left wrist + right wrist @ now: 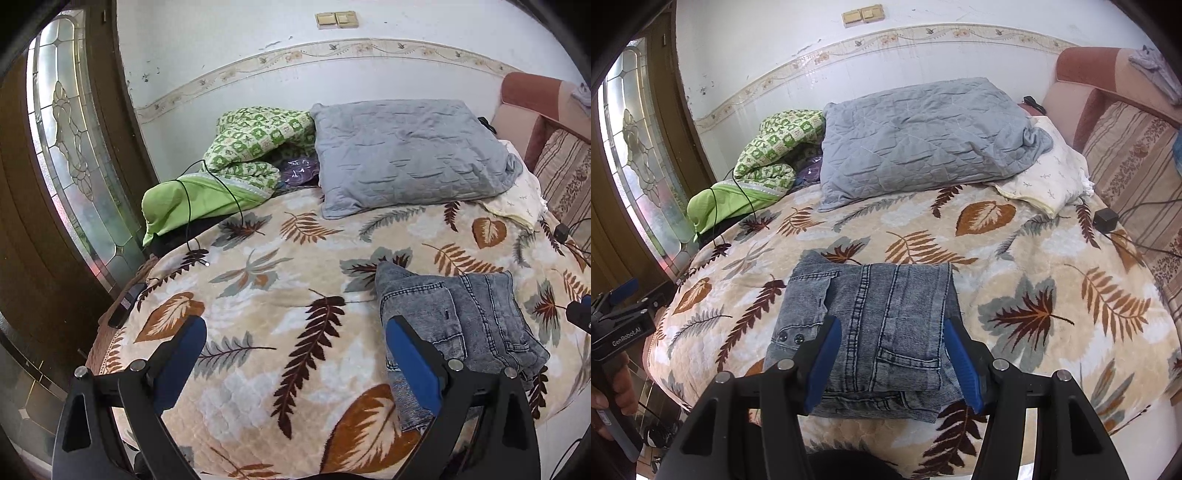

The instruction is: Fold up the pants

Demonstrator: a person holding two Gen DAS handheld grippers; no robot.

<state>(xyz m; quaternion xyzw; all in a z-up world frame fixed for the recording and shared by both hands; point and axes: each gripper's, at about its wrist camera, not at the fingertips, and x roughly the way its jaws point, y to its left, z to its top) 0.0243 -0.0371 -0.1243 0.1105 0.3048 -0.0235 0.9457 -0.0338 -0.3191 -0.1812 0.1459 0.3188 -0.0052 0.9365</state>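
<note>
both tools, left tool and right tool, gape over folded pants; grey pillow lies behind.

Leaf-patterned bedspread, grey pillow, white bordered wall, perhaps a leaded-glass door left.

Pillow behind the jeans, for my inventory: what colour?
Grey-blue quilted pillow, clearest in the right wrist view.

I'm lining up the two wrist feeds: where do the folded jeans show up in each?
Left wrist: folded jeans lie lower right on the leaf blanket, behind the left gripper's inner finger.
Right wrist: jeans sit centre, between the open right gripper's fingers.
Shared landmark: grey pillow at the wall.
</note>
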